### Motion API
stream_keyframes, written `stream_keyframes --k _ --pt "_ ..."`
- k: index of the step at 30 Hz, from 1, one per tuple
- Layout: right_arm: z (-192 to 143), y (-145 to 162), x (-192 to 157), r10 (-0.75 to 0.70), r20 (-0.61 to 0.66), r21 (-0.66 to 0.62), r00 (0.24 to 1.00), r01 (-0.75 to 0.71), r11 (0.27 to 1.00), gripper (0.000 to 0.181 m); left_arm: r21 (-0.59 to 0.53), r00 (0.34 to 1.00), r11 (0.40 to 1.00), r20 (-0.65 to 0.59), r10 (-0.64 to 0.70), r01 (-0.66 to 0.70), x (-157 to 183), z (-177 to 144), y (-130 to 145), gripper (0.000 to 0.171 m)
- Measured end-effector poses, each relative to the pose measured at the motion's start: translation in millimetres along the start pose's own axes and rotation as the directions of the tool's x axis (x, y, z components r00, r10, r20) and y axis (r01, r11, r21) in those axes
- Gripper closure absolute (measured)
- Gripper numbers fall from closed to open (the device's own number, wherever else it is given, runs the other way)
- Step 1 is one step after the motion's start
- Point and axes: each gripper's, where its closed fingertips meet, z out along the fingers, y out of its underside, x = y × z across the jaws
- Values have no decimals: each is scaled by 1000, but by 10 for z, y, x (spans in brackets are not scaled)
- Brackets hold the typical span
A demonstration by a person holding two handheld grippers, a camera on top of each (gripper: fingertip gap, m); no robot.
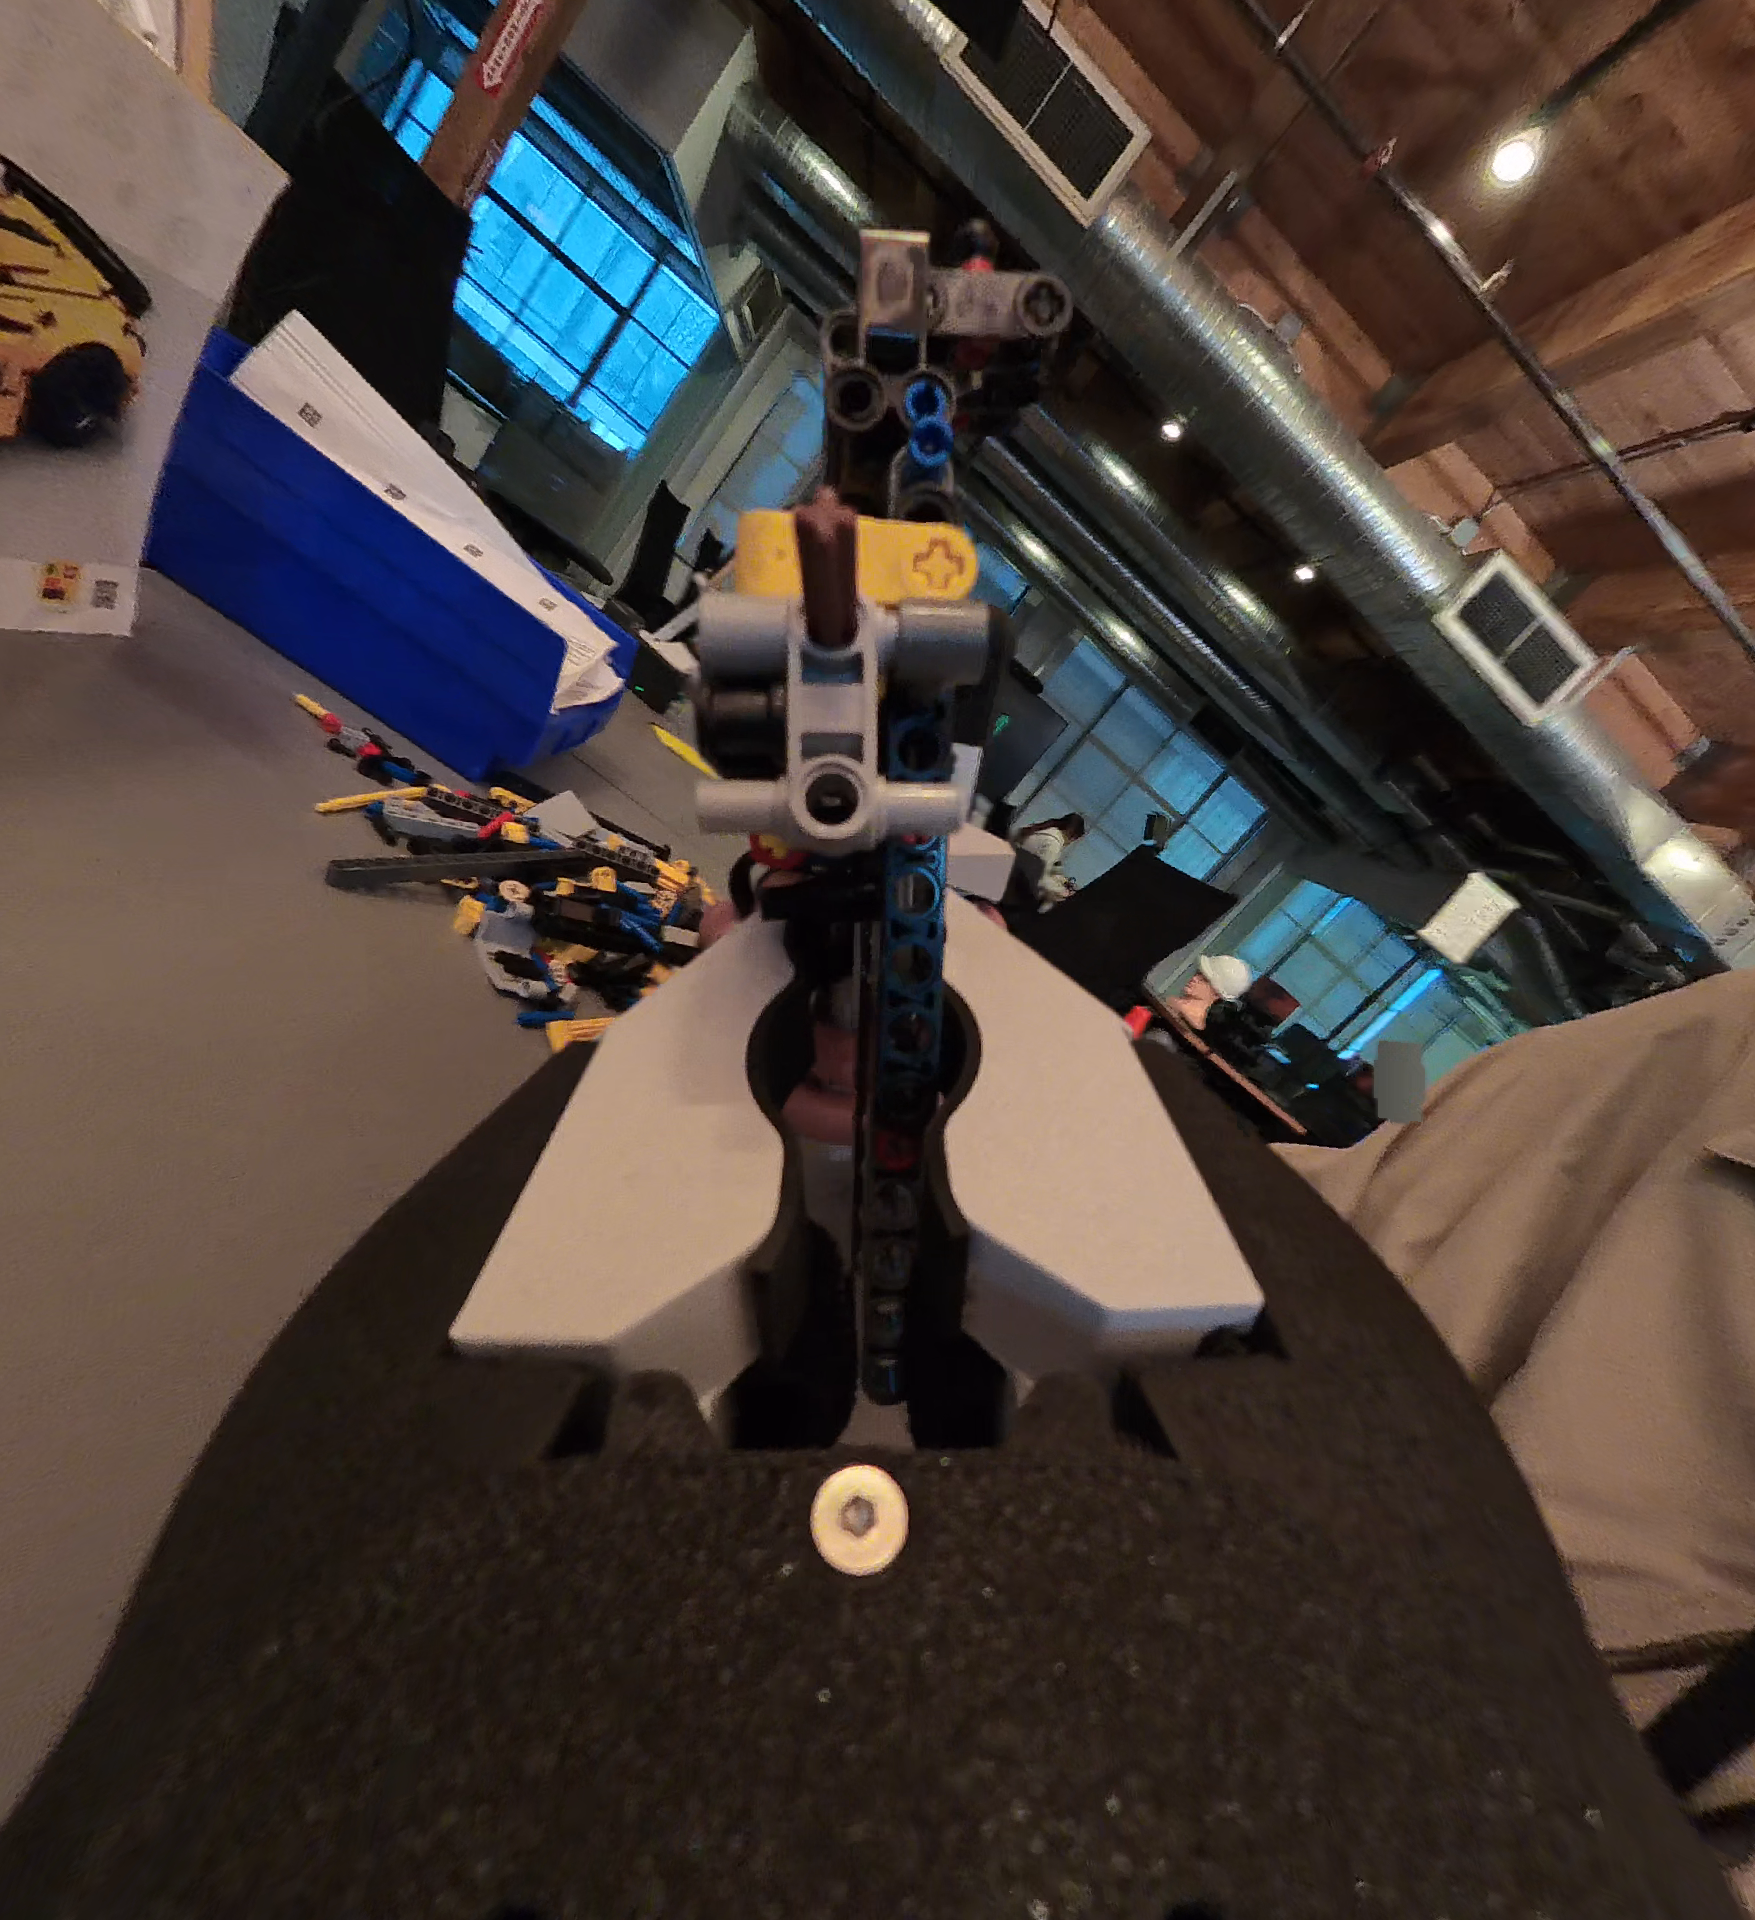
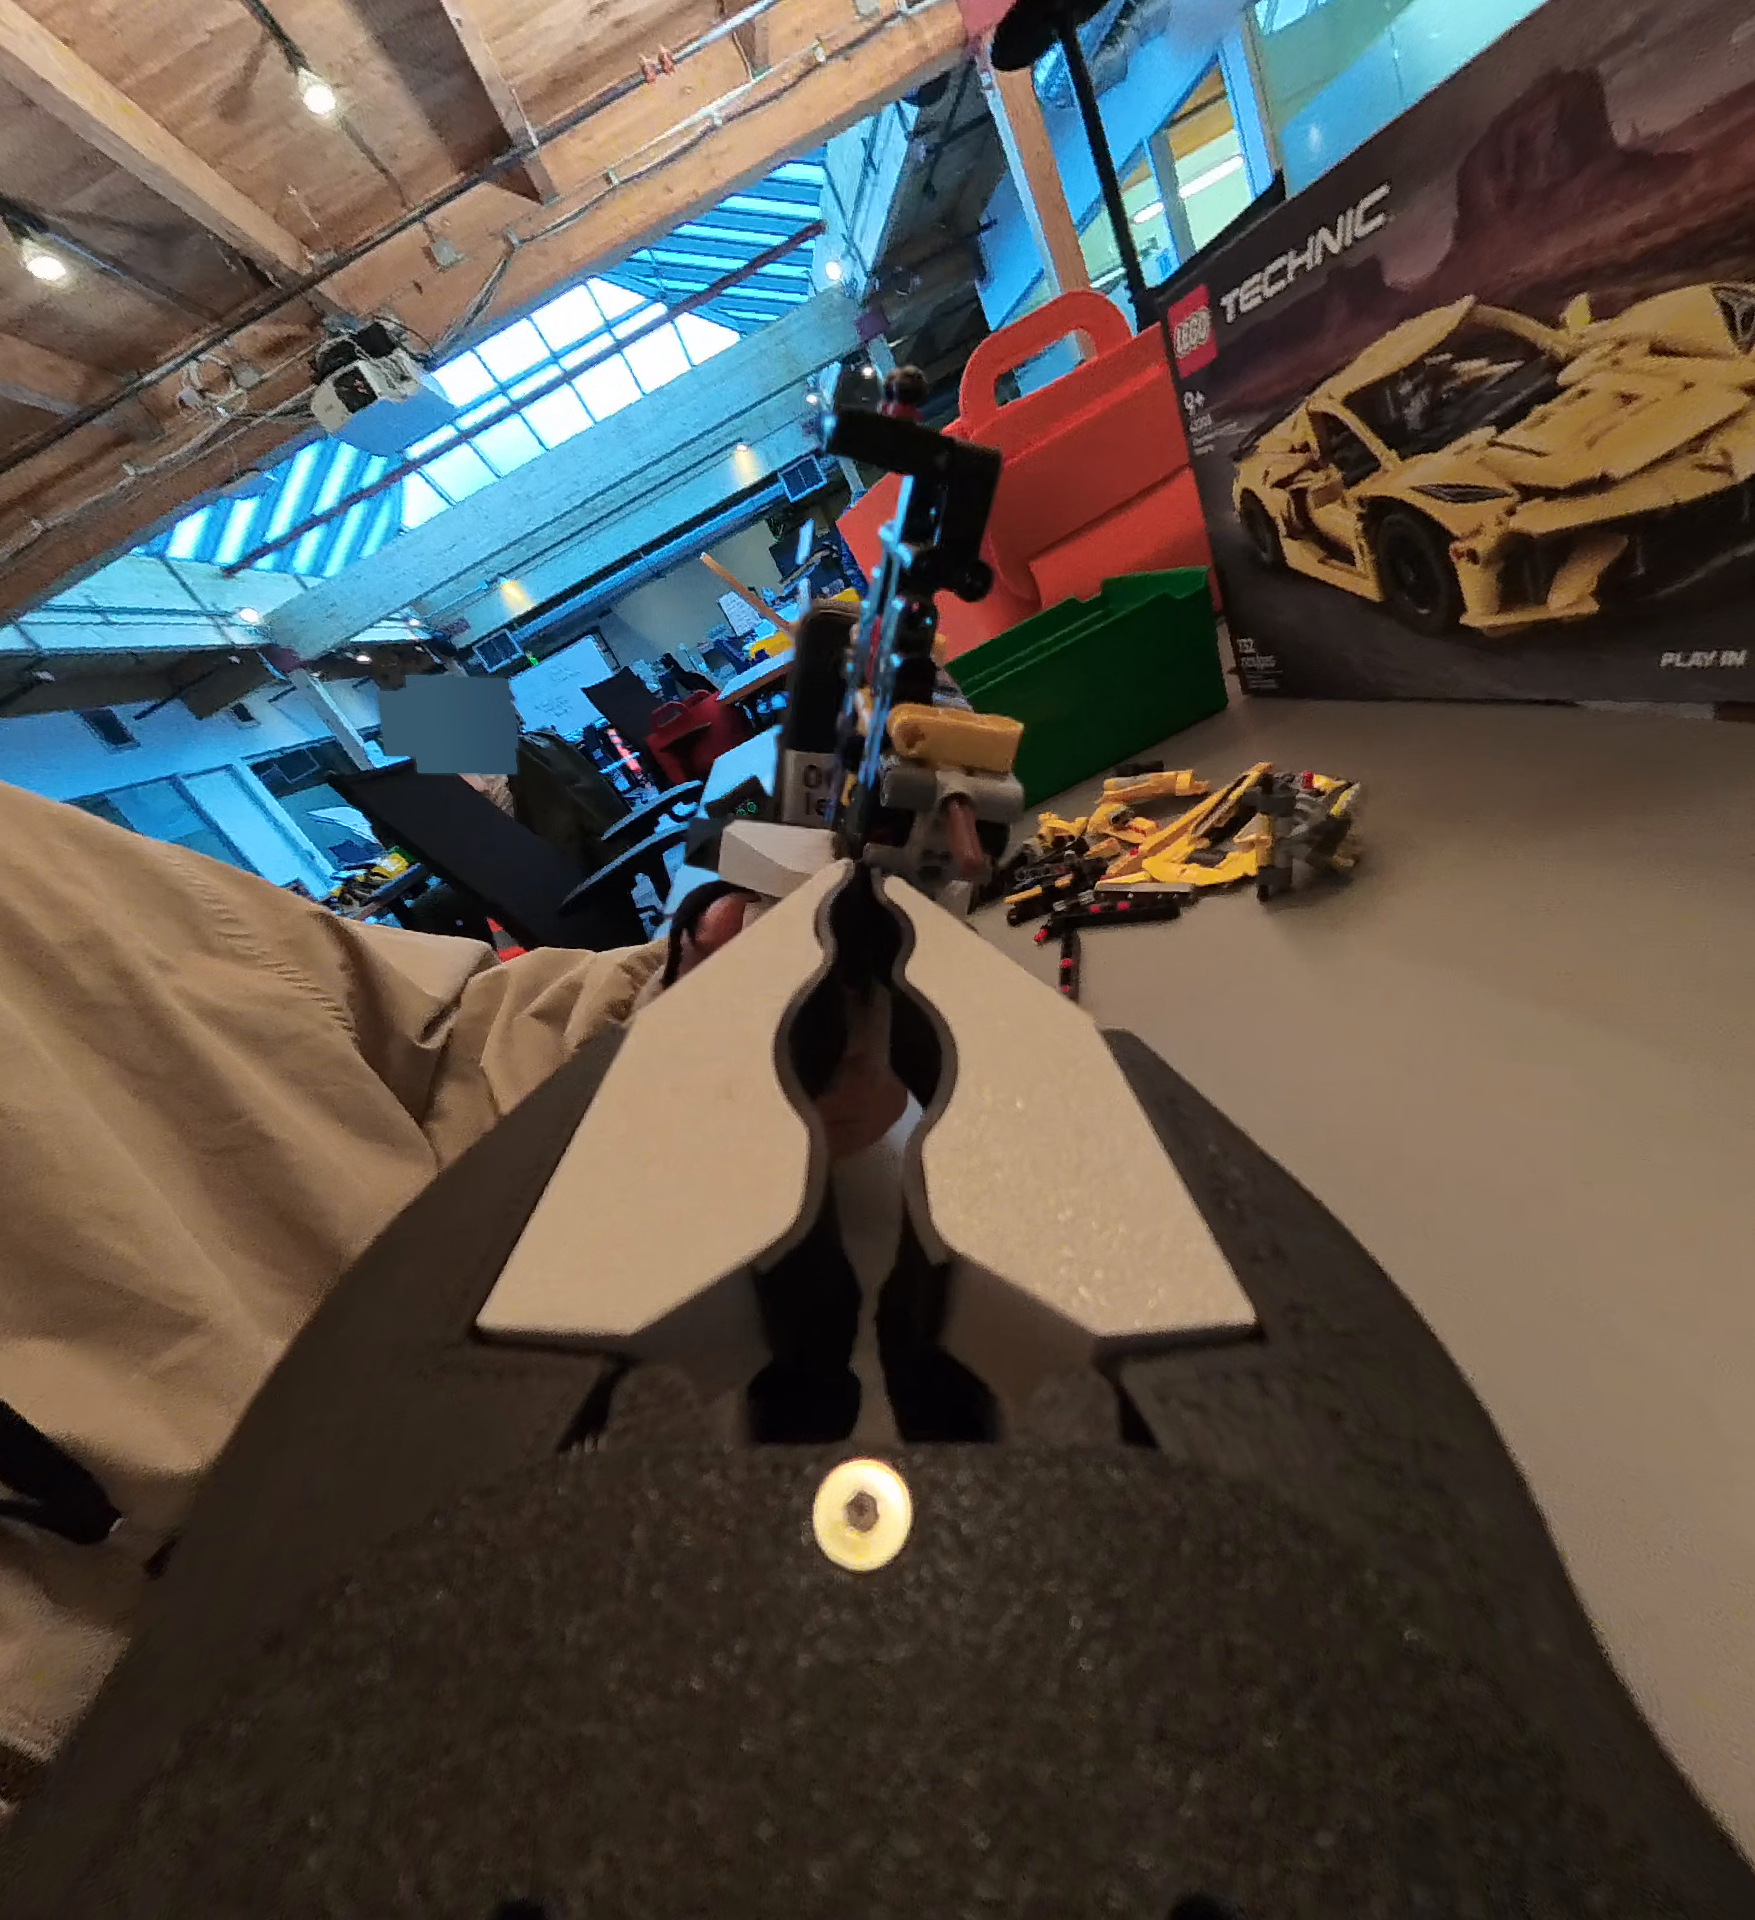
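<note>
My left gripper (image 1: 878,935) is shut on a toy brick assembly (image 1: 831,717) and holds it in the air above the table. A blue perforated beam (image 1: 909,997) runs between its grey fingers. Above them sit a light grey connector, a brown axle (image 1: 826,561), a yellow piece (image 1: 904,561) and dark grey parts. My right gripper (image 2: 860,883) is shut, its tips pinching a dark part at the lower end of the same assembly (image 2: 940,488), seen edge-on. The left gripper's grey finger (image 2: 769,852) shows just beyond, to the left.
On the grey table (image 1: 125,1039) lie a pile of loose bricks (image 1: 540,894) and a blue bin (image 1: 364,582) with papers. The right wrist view shows a yellow brick pile (image 2: 1195,842), a green bin (image 2: 1091,696), a red case (image 2: 1070,468) and a car-picture box (image 2: 1527,436). A beige sleeve (image 2: 177,1091) is close. Less than 4 cm separates the two grippers' tips.
</note>
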Motion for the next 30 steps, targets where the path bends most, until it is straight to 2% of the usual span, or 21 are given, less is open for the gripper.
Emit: stream_keyframes --k 3,5,8,11,15,17,25,30 --pt "-9 -5 -10 40 38 2 998 -40 999 181 10 999 1000 -40 -22 23 43 -12 -22 158" --pt "-38 -35 44 78 21 10 997 -78 997 165 46 993 998 -104 -48 53 124 -42 -95 158" --pt "-117 -141 37 73 34 57 997 -74 996 164 51 990 997 -130 -52 59 145 -75 -134 158" --pt "-152 -217 35 80 41 102 996 -84 991 165 25 991 998 -122 -53 56 118 -74 -105 158" --pt "-106 -172 4 87 55 79 995 -91 993 169 -11 991 998 -121 -56 55 113 -39 -28 158" --pt "-95 -162 0 79 46 72 996 -82 994 178 -26 993 999 -112 -43 40 114 -20 7 158" --pt "-118 -147 11 50 30 37 998 -51 998 179 -70 995 998 -98 -9 2 104 -39 22 158" --pt "-94 -90 -11 37 37 -12 999 -37 999 180 -69 987 995 -146 -75 65 124 -89 -24 158"
